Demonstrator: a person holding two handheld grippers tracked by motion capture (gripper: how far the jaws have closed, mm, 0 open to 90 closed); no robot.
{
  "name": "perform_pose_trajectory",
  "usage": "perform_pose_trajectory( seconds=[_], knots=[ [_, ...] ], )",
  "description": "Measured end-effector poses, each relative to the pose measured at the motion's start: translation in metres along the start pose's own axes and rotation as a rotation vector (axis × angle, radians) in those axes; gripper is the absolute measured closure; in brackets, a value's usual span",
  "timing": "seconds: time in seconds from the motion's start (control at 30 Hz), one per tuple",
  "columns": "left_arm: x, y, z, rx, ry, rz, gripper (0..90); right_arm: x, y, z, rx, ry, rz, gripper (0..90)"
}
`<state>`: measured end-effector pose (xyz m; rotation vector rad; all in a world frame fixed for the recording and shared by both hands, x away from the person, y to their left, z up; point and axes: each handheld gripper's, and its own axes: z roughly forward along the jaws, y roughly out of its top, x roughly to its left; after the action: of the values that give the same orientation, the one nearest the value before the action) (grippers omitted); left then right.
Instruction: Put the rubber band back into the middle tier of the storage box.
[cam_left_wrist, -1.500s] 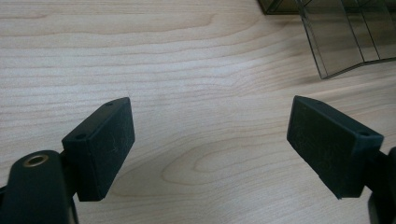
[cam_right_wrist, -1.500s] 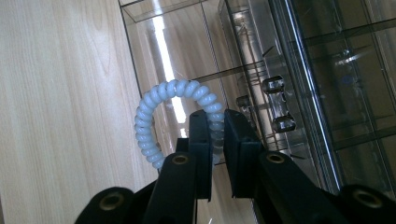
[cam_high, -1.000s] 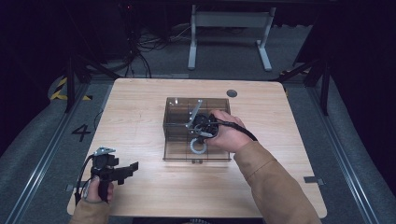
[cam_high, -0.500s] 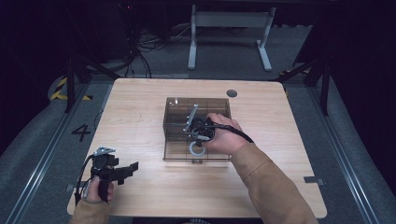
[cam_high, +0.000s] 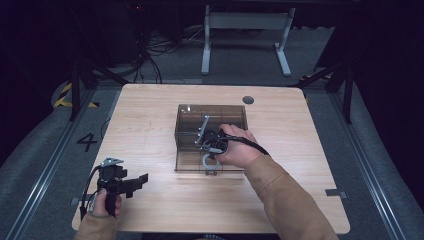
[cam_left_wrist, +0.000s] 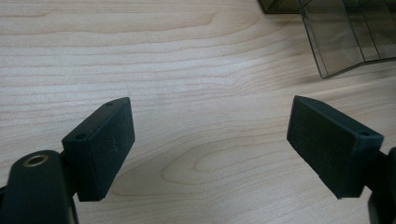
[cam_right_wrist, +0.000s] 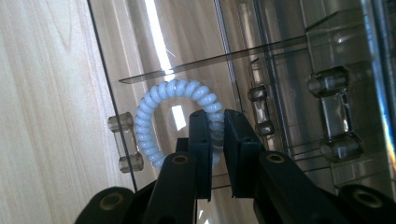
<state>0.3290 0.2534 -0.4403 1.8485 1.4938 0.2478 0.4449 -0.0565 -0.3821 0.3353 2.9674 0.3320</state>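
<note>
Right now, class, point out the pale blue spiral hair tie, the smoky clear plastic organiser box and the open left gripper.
pale blue spiral hair tie (cam_right_wrist: 148, 122), right gripper view, left coil arc.
smoky clear plastic organiser box (cam_high: 186, 131), high view, left wall.
left gripper (cam_left_wrist: 210, 149), left gripper view, midway between tips.

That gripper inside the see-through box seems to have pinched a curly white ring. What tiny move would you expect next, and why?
Probably a short lift straight up. The right gripper has its jaws closed on the coiled hair tie, inside the clear plastic organizer. Its thin dividers stand close by, so rising clear looks safer than dragging sideways. The left gripper waits open over bare table.
</note>
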Motion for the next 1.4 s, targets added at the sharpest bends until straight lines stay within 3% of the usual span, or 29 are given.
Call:
perform_pose_trajectory(
  seconds=[0.8, 1.07, 1.37, 1.4],
  knots=[
    [0.0, 0.0, 0.0, 0.001, 0.002, -0.002, 15.8, 0.002, 0.0, 0.01, 0.022, -0.003, -0.002, 80.2],
    [0.0, 0.0, 0.001, 0.003, 0.002, 0.001, 15.8, 0.002, -0.004, 0.009, -0.003, -0.002, 0.006, 75.2],
    [0.0, 0.0, 0.001, 0.003, 0.002, 0.0, 15.8, 0.002, -0.008, -0.003, -0.077, -0.004, 0.026, 71.2],
    [0.0, 0.0, 0.001, 0.003, 0.002, 0.0, 15.8, 0.003, -0.009, -0.006, -0.086, 0.004, 0.045, 70.9]
  ],
)
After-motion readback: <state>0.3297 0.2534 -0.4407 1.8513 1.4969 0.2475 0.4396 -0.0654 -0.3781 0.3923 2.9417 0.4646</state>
